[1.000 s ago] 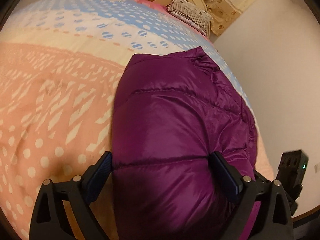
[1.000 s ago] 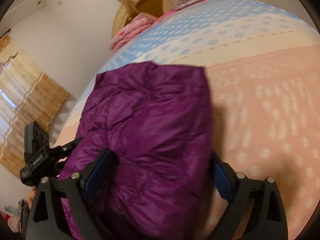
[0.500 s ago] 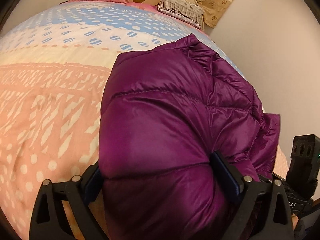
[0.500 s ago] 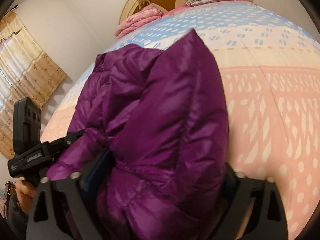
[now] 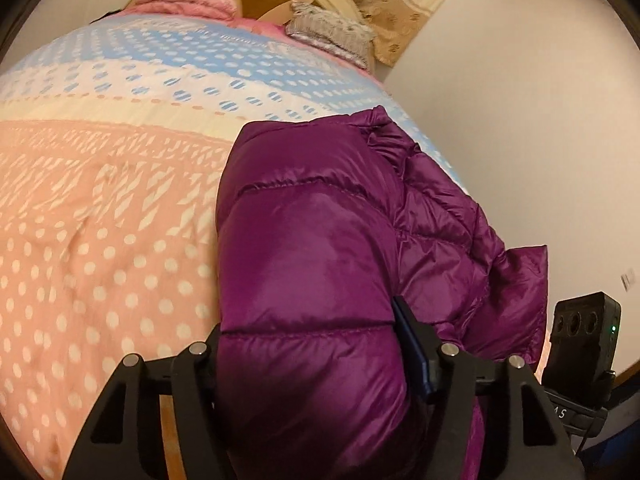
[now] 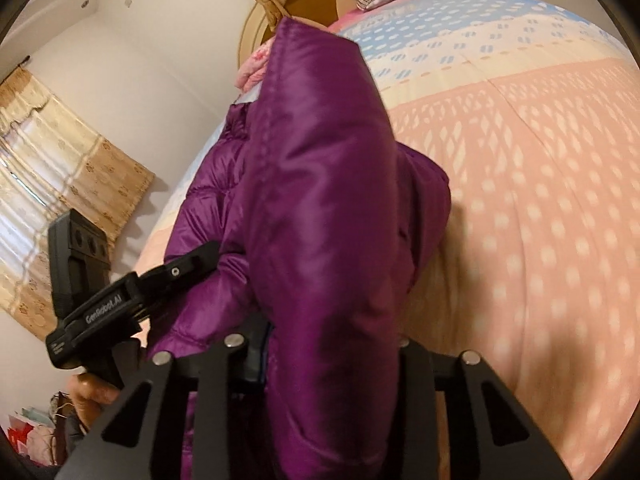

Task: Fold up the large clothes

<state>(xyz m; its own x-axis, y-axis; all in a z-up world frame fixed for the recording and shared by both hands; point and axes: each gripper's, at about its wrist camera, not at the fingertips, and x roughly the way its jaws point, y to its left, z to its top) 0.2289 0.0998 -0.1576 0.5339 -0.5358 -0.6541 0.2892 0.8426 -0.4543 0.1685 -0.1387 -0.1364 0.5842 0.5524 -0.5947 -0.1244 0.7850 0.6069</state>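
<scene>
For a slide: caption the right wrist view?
Right gripper clamps a raised fold of purple puffer jacket above the patterned bed quilt.

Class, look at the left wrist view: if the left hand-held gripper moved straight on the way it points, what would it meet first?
The left hand-held gripper already has the purple down jacket bulging between its jaws, so it would only push further into that. Beyond lies the patterned quilt, though depth is hard to judge.
</scene>
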